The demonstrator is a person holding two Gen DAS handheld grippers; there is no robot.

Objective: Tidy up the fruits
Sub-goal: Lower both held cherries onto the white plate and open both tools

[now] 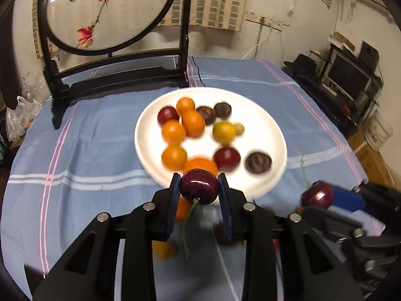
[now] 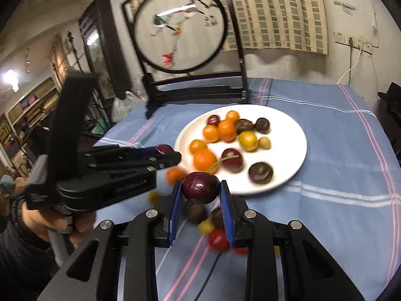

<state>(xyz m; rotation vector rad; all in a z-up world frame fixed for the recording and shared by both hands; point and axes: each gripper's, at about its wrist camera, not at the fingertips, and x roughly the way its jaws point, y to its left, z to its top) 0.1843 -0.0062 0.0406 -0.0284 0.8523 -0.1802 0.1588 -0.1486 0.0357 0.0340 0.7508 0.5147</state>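
The left hand-held gripper (image 1: 199,188) pinches a dark cherry (image 1: 199,186) above the blue-clothed tabletop (image 1: 100,138). The right hand-held gripper (image 2: 200,188) pinches another cherry (image 2: 200,187) beside the white plate (image 2: 288,135) of fruit.

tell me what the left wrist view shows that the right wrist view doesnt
Only the left wrist view shows the dark shelving with a monitor by the right wall. Only the right wrist view shows the person's hand on the left gripper's handle, bookshelves and a red tomato on the cloth. Both show the white plate of fruit, the round painted screen, and each gripper shut on a dark cherry: left gripper, right gripper.
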